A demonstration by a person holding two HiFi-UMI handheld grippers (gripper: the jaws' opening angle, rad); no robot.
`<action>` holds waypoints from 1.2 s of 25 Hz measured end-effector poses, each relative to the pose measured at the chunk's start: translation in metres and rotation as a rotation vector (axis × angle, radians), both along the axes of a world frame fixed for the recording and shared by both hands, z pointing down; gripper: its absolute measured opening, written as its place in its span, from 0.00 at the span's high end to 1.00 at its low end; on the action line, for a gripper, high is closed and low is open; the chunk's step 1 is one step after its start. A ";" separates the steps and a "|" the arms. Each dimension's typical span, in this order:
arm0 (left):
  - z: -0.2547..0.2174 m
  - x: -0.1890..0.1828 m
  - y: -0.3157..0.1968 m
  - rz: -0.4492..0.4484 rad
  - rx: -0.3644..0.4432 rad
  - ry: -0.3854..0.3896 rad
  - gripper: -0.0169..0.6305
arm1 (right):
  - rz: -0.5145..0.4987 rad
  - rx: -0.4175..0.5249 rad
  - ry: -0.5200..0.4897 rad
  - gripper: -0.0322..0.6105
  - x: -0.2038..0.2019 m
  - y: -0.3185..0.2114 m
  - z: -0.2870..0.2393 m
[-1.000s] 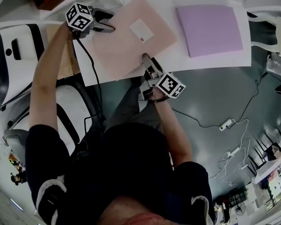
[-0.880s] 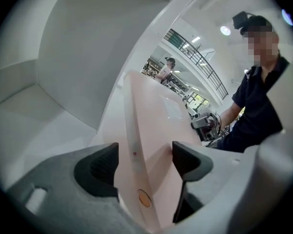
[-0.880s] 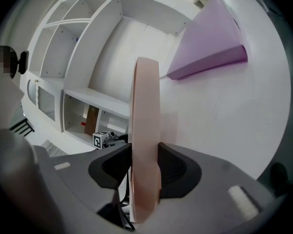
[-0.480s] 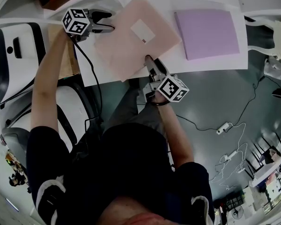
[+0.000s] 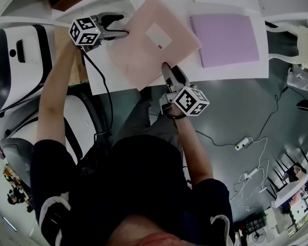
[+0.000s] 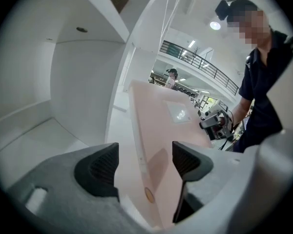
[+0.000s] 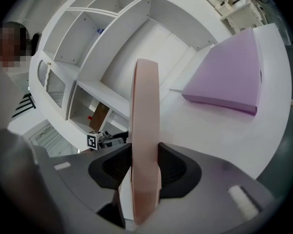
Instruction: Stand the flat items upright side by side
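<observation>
**benchwatcher:** So, what's the count, left to right?

**rigfan:** Two grippers and two flat folders, that's it. The left gripper (image 5: 117, 26) is furthest left, at the far-left corner of the pink folder (image 5: 143, 45). Its jaws stand apart with that corner sitting between them, and you can see a gap on one side, so it's not really pinching anything. The right gripper (image 5: 167, 68) comes next, at the pink folder's near edge. Both its pads are pressed flat on the folder, so that one's a proper clamp.

**benchwatcher:** And the second folder?

**rigfan:** The purple folder (image 5: 226, 35) lies flat on the table, off to the right. It's well apart from both grippers and nothing's touching it. The pink one has a white label on top, and its near corner hangs out past the table edge.

**benchwatcher:** What's the surface and the room like?

**rigfan:** There's one white table (image 5: 236, 68), with a white shelf unit (image 7: 112, 48) at the back. The floor (image 5: 236, 106) is grey and a cable with a power strip (image 5: 246, 136) trails across it. The left gripper view shows a big bright hall with a railed balcony (image 6: 200, 62) up high.
</observation>
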State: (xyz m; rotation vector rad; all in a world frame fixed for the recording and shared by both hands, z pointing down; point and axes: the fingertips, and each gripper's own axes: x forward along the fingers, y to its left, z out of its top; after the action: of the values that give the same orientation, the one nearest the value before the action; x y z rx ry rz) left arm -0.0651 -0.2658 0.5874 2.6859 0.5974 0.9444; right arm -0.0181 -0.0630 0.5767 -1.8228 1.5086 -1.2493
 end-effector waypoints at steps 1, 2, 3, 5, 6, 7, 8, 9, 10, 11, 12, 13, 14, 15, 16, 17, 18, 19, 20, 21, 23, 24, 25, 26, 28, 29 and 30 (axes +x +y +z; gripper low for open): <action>-0.002 -0.001 0.000 -0.006 0.006 0.010 0.43 | -0.002 0.000 0.010 0.70 0.000 0.000 -0.001; -0.005 -0.001 0.002 -0.010 0.015 0.016 0.43 | -0.003 0.000 0.018 0.70 0.001 0.001 -0.005; -0.010 -0.001 0.004 -0.014 0.025 0.021 0.43 | -0.004 -0.001 0.026 0.70 0.003 0.003 -0.010; -0.018 -0.001 0.007 -0.027 0.043 0.036 0.43 | -0.005 -0.002 0.042 0.70 0.007 0.005 -0.017; -0.019 -0.002 0.007 -0.037 0.051 0.046 0.43 | -0.005 -0.003 0.052 0.70 0.007 0.005 -0.018; -0.020 -0.004 0.008 -0.047 0.060 0.057 0.43 | -0.007 -0.004 0.064 0.70 0.007 0.005 -0.019; -0.023 -0.006 0.010 -0.057 0.072 0.067 0.45 | -0.009 -0.004 0.075 0.70 0.007 0.006 -0.021; -0.029 -0.007 0.013 -0.066 0.086 0.075 0.47 | -0.012 -0.004 0.084 0.70 0.009 0.009 -0.027; -0.037 -0.007 0.018 -0.075 0.099 0.082 0.48 | -0.015 -0.003 0.090 0.70 0.010 0.013 -0.035; -0.045 -0.008 0.022 -0.085 0.113 0.089 0.50 | -0.017 -0.001 0.095 0.70 0.012 0.016 -0.043; -0.053 -0.008 0.025 -0.094 0.126 0.096 0.53 | -0.017 0.001 0.101 0.70 0.014 0.019 -0.049; -0.058 -0.009 0.026 -0.103 0.139 0.105 0.55 | -0.016 0.003 0.109 0.70 0.015 0.021 -0.054; -0.063 -0.011 0.027 -0.113 0.150 0.115 0.58 | -0.015 0.005 0.121 0.70 0.016 0.022 -0.057; -0.067 -0.012 0.027 -0.122 0.161 0.126 0.61 | -0.015 0.007 0.135 0.70 0.016 0.023 -0.060; -0.070 -0.013 0.027 -0.132 0.170 0.138 0.63 | -0.014 0.008 0.149 0.70 0.017 0.023 -0.062; -0.073 -0.014 0.027 -0.141 0.181 0.149 0.67 | -0.015 0.009 0.163 0.70 0.018 0.022 -0.063; -0.075 -0.015 0.026 -0.152 0.192 0.160 0.69 | -0.015 0.010 0.178 0.70 0.019 0.021 -0.064; -0.077 -0.016 0.024 -0.164 0.204 0.170 0.74 | -0.015 0.012 0.195 0.70 0.020 0.020 -0.065; -0.078 -0.017 0.023 -0.177 0.216 0.180 0.78 | -0.013 0.014 0.215 0.70 0.021 0.018 -0.067; -0.081 -0.018 0.023 -0.189 0.225 0.191 0.80 | -0.011 0.016 0.236 0.70 0.022 0.018 -0.069; -0.088 -0.020 0.023 -0.213 0.242 0.213 0.88 | -0.009 0.020 0.275 0.70 0.024 0.018 -0.076; -0.092 -0.022 0.024 -0.225 0.251 0.224 0.91 | -0.008 0.023 0.290 0.70 0.026 0.018 -0.079; -0.095 -0.023 0.024 -0.237 0.261 0.233 0.93 | -0.005 0.026 0.302 0.70 0.027 0.017 -0.082; -0.098 -0.025 0.023 -0.250 0.271 0.242 0.97 | -0.001 0.029 0.312 0.70 0.029 0.017 -0.084; -0.100 -0.029 0.022 -0.272 0.286 0.253 0.97 | 0.005 0.034 0.334 0.70 0.032 0.016 -0.089; -0.100 -0.031 0.023 -0.283 0.289 0.257 0.97 | 0.004 0.037 0.348 0.70 0.032 0.015 -0.091; -0.101 -0.033 0.023 -0.293 0.289 0.260 0.97 | 0.001 0.039 0.364 0.70 0.033 0.014 -0.093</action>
State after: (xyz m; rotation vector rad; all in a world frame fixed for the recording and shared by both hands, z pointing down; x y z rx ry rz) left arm -0.0981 -0.2427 0.4864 3.0676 0.1055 0.6497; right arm 0.0146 -0.0488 0.4834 -2.1076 1.7025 -0.9126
